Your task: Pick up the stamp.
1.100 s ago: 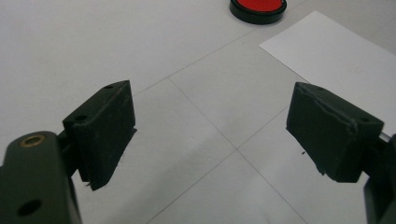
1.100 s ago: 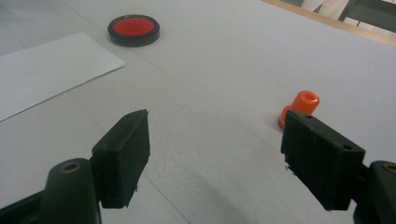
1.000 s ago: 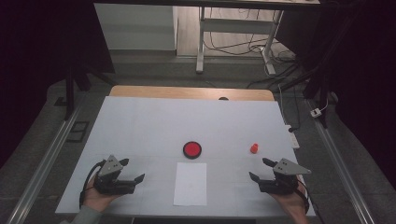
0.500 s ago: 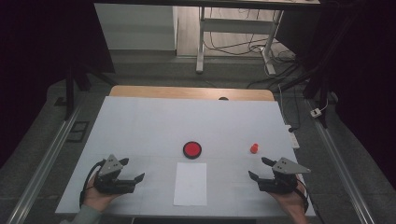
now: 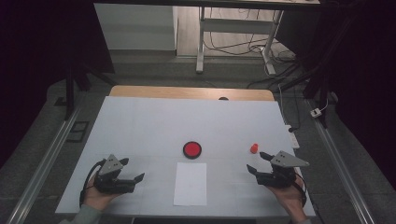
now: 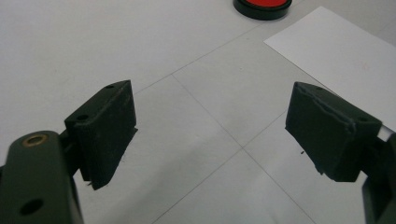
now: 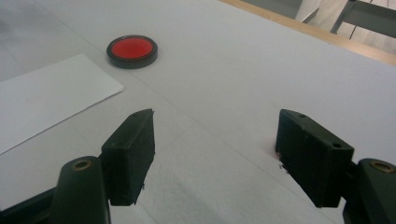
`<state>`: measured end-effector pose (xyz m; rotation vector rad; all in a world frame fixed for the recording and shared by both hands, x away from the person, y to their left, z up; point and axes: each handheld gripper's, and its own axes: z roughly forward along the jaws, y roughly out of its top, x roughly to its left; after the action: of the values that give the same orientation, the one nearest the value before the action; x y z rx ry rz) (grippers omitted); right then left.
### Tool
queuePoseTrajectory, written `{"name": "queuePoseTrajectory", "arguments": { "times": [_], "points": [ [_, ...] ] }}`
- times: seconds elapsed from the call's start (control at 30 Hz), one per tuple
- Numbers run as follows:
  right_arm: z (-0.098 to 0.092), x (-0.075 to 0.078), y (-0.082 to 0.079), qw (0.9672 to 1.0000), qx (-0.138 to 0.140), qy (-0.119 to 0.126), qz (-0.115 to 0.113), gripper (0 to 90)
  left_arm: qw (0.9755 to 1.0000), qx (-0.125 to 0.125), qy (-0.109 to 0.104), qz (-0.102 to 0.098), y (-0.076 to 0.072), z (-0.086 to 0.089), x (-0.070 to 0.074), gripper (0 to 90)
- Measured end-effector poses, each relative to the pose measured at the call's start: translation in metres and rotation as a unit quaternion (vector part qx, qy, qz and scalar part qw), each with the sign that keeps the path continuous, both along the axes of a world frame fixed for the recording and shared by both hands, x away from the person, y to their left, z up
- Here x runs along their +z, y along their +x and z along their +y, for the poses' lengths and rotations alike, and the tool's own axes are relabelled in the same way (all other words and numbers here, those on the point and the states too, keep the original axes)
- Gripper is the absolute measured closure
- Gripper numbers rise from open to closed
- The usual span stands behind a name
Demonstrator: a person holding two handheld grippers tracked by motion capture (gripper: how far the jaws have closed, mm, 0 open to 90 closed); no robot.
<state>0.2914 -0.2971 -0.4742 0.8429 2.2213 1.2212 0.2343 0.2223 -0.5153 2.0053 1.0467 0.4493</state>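
Observation:
A red disc with a black rim [image 5: 192, 149] lies at the table's middle, and a white sheet of paper [image 5: 190, 183] lies just in front of it. A small red piece [image 5: 253, 148] stands to the right. My left gripper [image 5: 133, 169] rests open at the front left, with bare table between its jaws [image 6: 210, 93]. My right gripper [image 5: 255, 161] is open at the front right, just short of the small red piece. Its jaws have just been closing a little, and nothing is between them [image 7: 215, 116]. Ahead of them I see the disc [image 7: 132, 50] and the paper [image 7: 46, 100].
The white tabletop [image 5: 154, 126] ends in a wooden strip [image 5: 187, 92] at the far edge, with a small dark spot [image 5: 223, 98] on it. Metal rails run along both sides on the floor. Cables and a white plug [image 5: 317, 112] lie off the table's right.
The right gripper has shifted slightly away from the person, toward the small red piece. The left gripper, the disc and the paper have not moved.

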Motion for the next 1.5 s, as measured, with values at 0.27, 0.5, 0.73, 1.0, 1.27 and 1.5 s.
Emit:
{"name": "queuePoseTrajectory", "arguments": {
  "times": [0.27, 0.5, 0.73, 1.0, 1.27, 1.5],
  "points": [
    [0.002, 0.009, 0.009, 0.9998, -0.018, -0.001, 0.001, 29.6, 1.0, 0.0, 0.002, 0.004, 0.001, -0.001, -0.001, 16.4],
    [0.006, 0.023, 0.027, 0.9994, -0.032, 0.008, 0.005, 29.9, 1.0, -0.002, 0.002, 0.006, 0.003, 0.0, -0.002, 16.4],
    [0.009, 0.036, 0.046, 0.9982, -0.054, 0.013, 0.023, 30.0, 1.0, -0.004, 0.003, 0.006, 0.003, 0.0, -0.002, 16.5],
    [0.004, 0.032, 0.059, 0.9969, -0.072, 0.001, 0.03, 31.7, 0.9999, -0.005, 0.006, 0.007, 0.004, -0.001, -0.004, 16.5],
    [0.004, 0.021, 0.075, 0.9953, -0.08, -0.011, 0.054, 32.3, 0.9999, -0.006, 0.007, 0.005, 0.003, -0.002, -0.003, 16.5],
    [0.002, 0.011, 0.083, 0.994, -0.085, -0.013, 0.068, 33.1, 0.9999, -0.005, 0.007, 0.006, 0.003, -0.002, -0.004, 16.5]
  ]
}}
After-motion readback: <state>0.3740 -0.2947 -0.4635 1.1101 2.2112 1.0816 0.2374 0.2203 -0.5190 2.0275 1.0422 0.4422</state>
